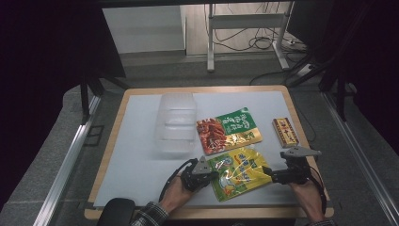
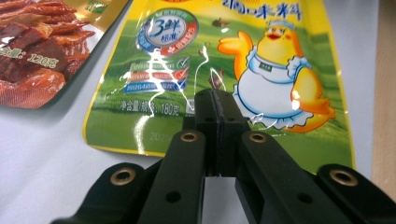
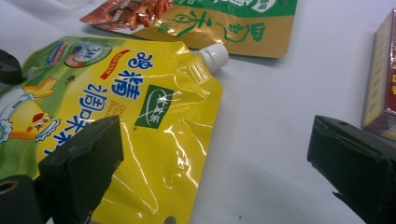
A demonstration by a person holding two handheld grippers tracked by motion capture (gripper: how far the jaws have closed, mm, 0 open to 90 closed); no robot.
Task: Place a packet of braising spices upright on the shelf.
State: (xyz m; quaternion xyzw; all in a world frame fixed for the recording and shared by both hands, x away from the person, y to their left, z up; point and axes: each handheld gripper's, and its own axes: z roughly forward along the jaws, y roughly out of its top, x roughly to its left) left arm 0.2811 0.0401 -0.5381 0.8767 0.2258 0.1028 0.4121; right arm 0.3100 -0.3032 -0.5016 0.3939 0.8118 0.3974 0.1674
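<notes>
Here left hand-held gripper point(image 2: 215, 100) clamps yellow pouch point(image 2: 233, 70) (bottom edge).

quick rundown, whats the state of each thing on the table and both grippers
yellow spout pouch: flat on the mat, white cap on, bottom edge pinched
left gripper: shut on the yellow spout pouch
right gripper: open, jaws wide, one over the pouch's edge
red and green snack bag: flat, sealed
clear plastic box: upright, no lid, empty
small red box: lying flat, closed

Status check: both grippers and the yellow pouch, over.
Left gripper shut on yellow pouch. Right gripper open beside its spout corner. Red-green packet close behind.
</notes>
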